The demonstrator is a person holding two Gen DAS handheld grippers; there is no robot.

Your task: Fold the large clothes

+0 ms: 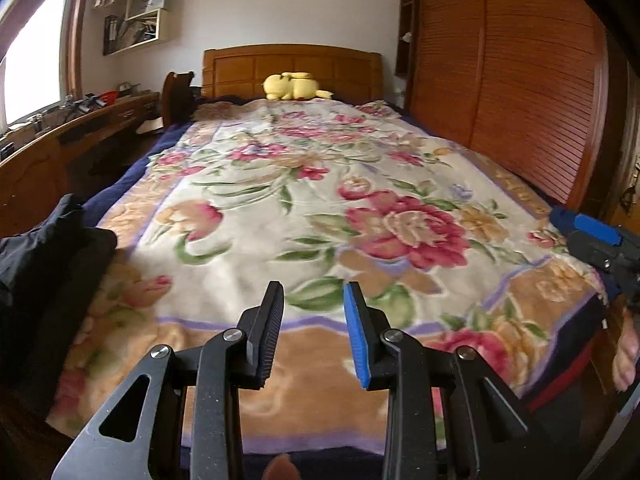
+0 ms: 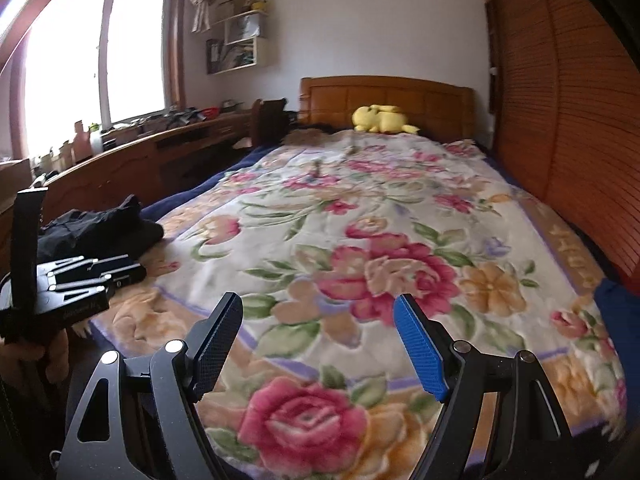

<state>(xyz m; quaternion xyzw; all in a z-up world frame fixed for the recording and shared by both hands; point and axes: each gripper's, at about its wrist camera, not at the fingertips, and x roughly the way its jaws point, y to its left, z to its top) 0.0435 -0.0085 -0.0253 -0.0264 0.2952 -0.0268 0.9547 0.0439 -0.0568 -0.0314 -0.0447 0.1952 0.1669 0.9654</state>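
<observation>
A heap of black clothing [image 1: 48, 248] lies bunched at the near left corner of the bed, on a floral blanket [image 1: 304, 216]. It also shows in the right wrist view [image 2: 100, 228]. My left gripper [image 1: 314, 300] is open and empty, held above the foot of the bed, to the right of the heap. My right gripper [image 2: 318, 312] is open wider and empty, also above the foot of the bed. The right gripper's blue tip shows at the right edge of the left wrist view [image 1: 592, 232]. The left gripper's body shows at the left of the right wrist view [image 2: 68, 280].
A yellow plush toy [image 1: 294, 86] lies by the wooden headboard [image 1: 292, 64]. A wooden slatted wardrobe [image 1: 508, 80] runs along the bed's right side. A cluttered wooden desk [image 2: 132, 148] stands under the window on the left. Wall shelves [image 2: 240, 40] hang above.
</observation>
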